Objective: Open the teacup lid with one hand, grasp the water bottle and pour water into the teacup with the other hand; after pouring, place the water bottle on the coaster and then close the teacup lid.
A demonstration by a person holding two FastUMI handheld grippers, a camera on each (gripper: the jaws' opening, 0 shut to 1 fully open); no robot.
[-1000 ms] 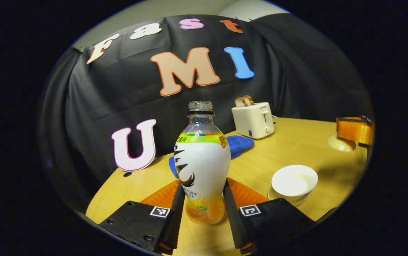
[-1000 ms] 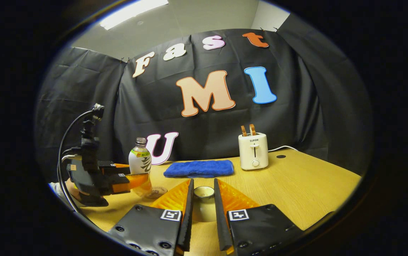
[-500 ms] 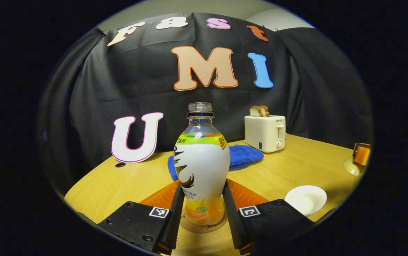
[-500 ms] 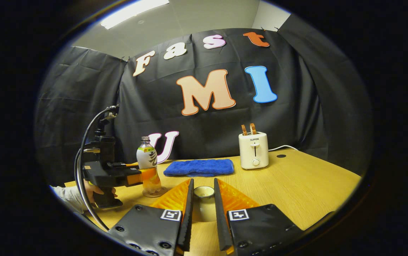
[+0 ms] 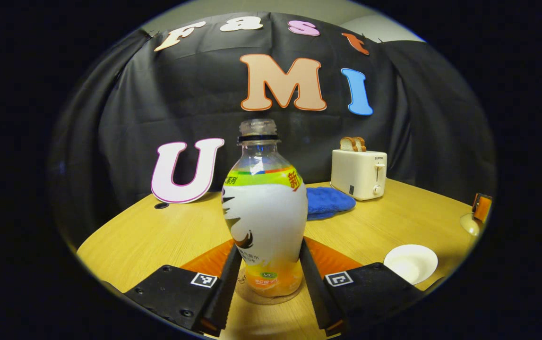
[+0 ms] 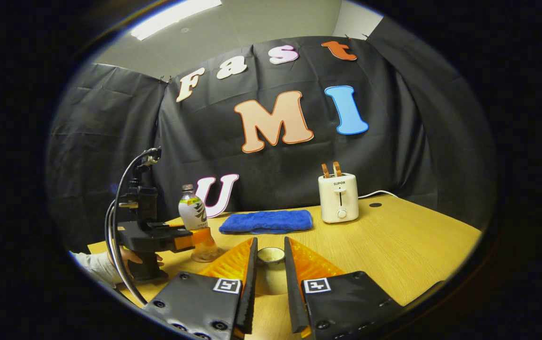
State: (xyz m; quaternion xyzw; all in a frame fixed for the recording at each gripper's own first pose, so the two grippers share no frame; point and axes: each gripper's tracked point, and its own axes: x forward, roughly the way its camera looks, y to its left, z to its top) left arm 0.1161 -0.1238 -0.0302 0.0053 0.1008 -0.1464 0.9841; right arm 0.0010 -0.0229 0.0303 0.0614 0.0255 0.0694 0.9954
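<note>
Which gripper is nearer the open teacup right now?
Left. The left gripper holds the bottle on the coaster, with the teacup close beside it. The right gripper holds the lid farther off.

My left claw (image 5: pixel 267 278) sat low and level, its fingers (image 5: pixel 226 283) closed against both sides of the water bottle (image 5: pixel 265 222). In the right gripper view that claw (image 6: pixel 195 238) reached sideways, my hand (image 6: pixel 131 257) under it, sleeve at the wrist. My right claw (image 6: pixel 269 283) was level, fingers (image 6: pixel 251 278) clamped on the teacup lid (image 6: pixel 271 255).
</note>
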